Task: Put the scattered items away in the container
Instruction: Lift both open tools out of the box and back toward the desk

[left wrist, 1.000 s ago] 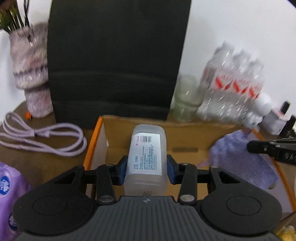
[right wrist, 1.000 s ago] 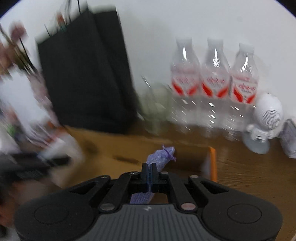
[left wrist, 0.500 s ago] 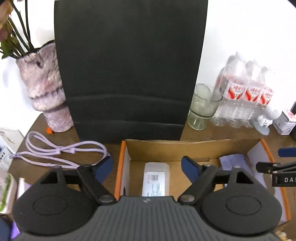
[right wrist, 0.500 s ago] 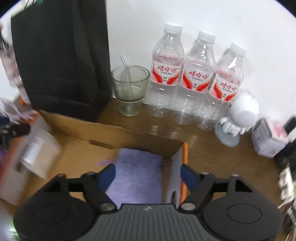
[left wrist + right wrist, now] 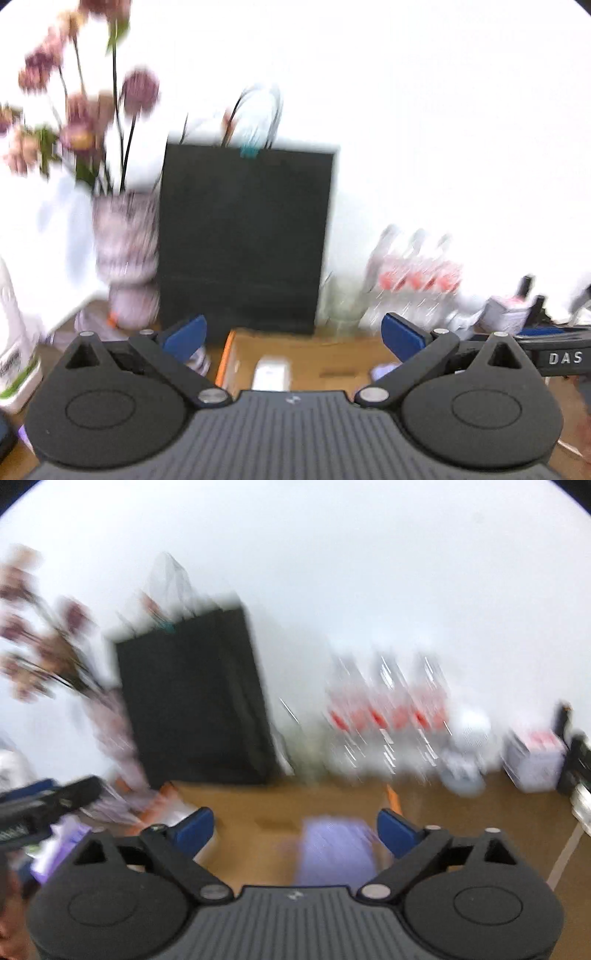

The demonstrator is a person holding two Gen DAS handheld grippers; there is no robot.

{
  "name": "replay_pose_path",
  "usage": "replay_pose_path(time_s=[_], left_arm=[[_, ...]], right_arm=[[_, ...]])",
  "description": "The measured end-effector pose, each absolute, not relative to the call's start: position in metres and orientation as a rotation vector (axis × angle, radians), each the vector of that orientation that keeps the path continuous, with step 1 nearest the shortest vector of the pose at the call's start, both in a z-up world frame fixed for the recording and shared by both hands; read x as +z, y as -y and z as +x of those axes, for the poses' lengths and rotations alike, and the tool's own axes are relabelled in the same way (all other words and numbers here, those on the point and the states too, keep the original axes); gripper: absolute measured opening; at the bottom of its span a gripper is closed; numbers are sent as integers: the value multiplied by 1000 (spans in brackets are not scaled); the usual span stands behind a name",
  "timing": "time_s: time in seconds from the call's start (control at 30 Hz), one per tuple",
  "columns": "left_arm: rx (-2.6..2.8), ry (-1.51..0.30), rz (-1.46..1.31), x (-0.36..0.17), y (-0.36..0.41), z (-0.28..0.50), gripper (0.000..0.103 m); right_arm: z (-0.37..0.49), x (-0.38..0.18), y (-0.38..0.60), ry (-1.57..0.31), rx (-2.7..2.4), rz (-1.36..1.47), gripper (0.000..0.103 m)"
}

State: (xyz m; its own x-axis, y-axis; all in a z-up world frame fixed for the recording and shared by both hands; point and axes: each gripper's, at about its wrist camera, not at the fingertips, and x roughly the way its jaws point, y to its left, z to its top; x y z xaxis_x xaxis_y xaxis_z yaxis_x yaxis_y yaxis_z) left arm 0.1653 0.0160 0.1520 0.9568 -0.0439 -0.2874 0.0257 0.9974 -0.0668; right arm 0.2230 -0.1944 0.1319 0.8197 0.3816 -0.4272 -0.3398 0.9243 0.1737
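The cardboard box (image 5: 332, 354) with an orange rim sits on the wooden table. A white plastic bottle (image 5: 271, 373) lies inside it at the left. A purple cloth pouch (image 5: 334, 853) lies inside it at the right, and shows as a sliver in the left wrist view (image 5: 384, 371). My left gripper (image 5: 291, 334) is open and empty, pulled back above the box. My right gripper (image 5: 295, 827) is open and empty, back from the pouch. Both views are blurred.
A black paper bag (image 5: 243, 240) stands behind the box. A flower vase (image 5: 125, 251) is at the left, a glass and three water bottles (image 5: 413, 284) at the right. A white bottle (image 5: 14, 350) stands far left. Small boxes (image 5: 532, 757) sit at the far right.
Both grippers opened and let go: the bottle and the purple pouch now lie in the box. Both grippers have pulled back and up from the box.
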Motion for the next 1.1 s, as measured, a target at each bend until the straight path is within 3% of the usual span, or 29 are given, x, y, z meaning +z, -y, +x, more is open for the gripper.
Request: replay_pose_path(time_s=[0.27, 0.43, 0.6, 0.7, 0.9, 0.97, 1.03, 1.1], left_arm=[[-24, -259, -49, 142, -11, 132, 103], [26, -190, -60, 131, -17, 61, 103], [50, -163, -94, 82, -26, -56, 103], [5, -268, -134, 54, -29, -100, 103], [20, -369, -48, 48, -19, -75, 103], [-17, -409, -101, 48, -24, -46, 97], [-28, -481, -155, 40, -26, -16, 73], [-42, -560, -191, 36, -26, 14, 66]], right_arm=[[173, 119, 186, -318, 326, 44, 96], [113, 124, 201, -277, 301, 10, 96], [11, 93, 230, -295, 308, 24, 103], [-42, 57, 246, -340, 317, 81, 103], [-59, 18, 245, -469, 286, 19, 94], [-45, 23, 244, -489, 279, 23, 90], [-32, 26, 242, -510, 275, 42, 84], [-18, 25, 237, -527, 266, 30, 77]])
